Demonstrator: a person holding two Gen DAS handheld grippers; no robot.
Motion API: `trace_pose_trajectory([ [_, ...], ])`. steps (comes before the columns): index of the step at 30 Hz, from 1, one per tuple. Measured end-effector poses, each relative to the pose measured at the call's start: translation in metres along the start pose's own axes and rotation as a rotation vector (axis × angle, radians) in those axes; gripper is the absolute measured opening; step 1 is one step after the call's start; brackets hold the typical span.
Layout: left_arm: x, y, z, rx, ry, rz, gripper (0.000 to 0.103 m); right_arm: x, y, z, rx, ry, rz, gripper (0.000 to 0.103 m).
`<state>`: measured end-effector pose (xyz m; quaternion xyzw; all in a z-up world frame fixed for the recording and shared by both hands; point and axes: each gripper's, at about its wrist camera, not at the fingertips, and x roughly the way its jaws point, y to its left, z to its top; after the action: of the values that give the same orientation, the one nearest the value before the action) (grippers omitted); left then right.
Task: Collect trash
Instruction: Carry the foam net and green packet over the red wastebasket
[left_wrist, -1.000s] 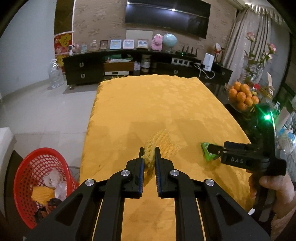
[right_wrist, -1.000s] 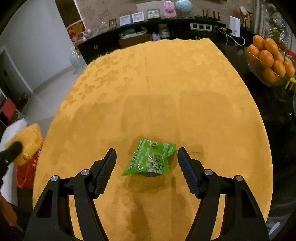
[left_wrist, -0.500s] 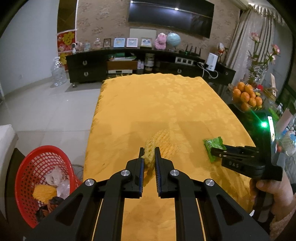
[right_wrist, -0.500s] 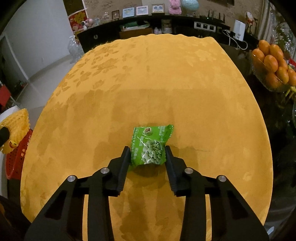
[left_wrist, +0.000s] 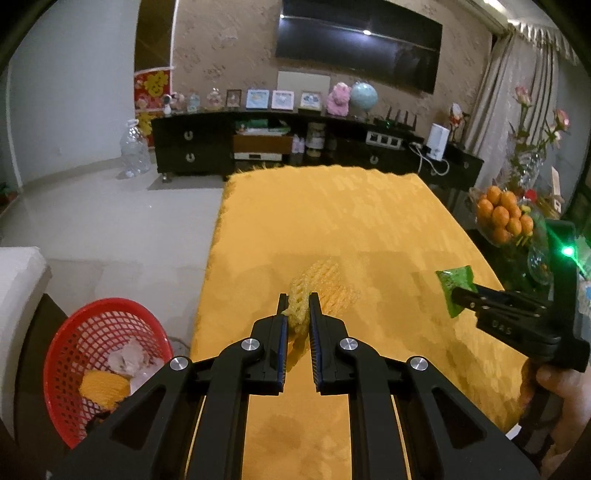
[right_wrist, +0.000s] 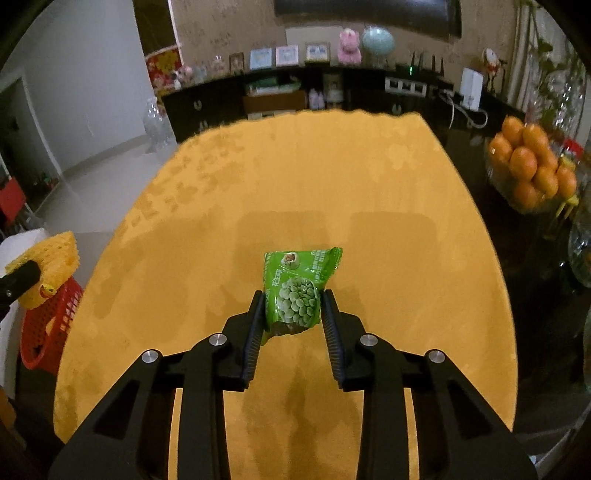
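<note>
A green snack packet (right_wrist: 300, 280) of peas hangs just above the yellow tablecloth (right_wrist: 332, 192). My right gripper (right_wrist: 293, 295) has its jaws closing tight on the packet, both pads pressed against its sides. In the left wrist view the same packet (left_wrist: 455, 284) sticks out of the right gripper (left_wrist: 460, 295) at the table's right edge. My left gripper (left_wrist: 297, 301) is shut on a yellow foam fruit net (left_wrist: 325, 284), held over the cloth's near left part. The red mesh basket (left_wrist: 107, 302) stands on the floor, down to the left.
The basket holds a yellow net and crumpled wrappers. A bowl of oranges (right_wrist: 532, 170) and glassware stand on a dark side table to the right. A black TV cabinet (left_wrist: 258, 147) runs along the far wall, with a white seat edge (left_wrist: 18, 295) at the left.
The right gripper's wide-open jaws came together on the green packet and raised it off the cloth. The left gripper kept its hold on the foam net and stayed nearly in place.
</note>
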<state>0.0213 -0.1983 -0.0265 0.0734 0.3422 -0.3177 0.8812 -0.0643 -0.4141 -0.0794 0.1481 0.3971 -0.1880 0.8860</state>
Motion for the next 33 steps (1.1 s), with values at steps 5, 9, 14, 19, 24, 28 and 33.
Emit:
trace_pose_trajectory([
  [5,-0.01,0.008,0.007,-0.023,-0.03,0.017,0.01,-0.018,0.003,0.009,0.003,-0.057,0.011,0.031],
  [9,-0.016,0.017,0.01,-0.039,-0.046,0.032,0.01,-0.03,0.009,0.013,-0.002,-0.089,0.028,0.031],
  [14,-0.023,0.027,0.011,-0.049,-0.062,0.064,0.01,-0.038,0.02,0.019,-0.021,-0.114,0.05,0.031],
  [19,-0.032,0.045,0.01,-0.072,-0.077,0.091,0.01,-0.041,0.038,0.027,-0.044,-0.126,0.077,0.031],
  [24,-0.041,0.067,0.008,-0.099,-0.092,0.135,0.01,-0.043,0.065,0.033,-0.085,-0.135,0.114,0.031],
  [28,-0.048,0.09,0.004,-0.138,-0.095,0.172,0.01,-0.045,0.091,0.036,-0.131,-0.141,0.147,0.031],
  [33,-0.057,0.117,0.0,-0.186,-0.093,0.228,0.01,-0.044,0.126,0.036,-0.188,-0.128,0.192,0.031],
])
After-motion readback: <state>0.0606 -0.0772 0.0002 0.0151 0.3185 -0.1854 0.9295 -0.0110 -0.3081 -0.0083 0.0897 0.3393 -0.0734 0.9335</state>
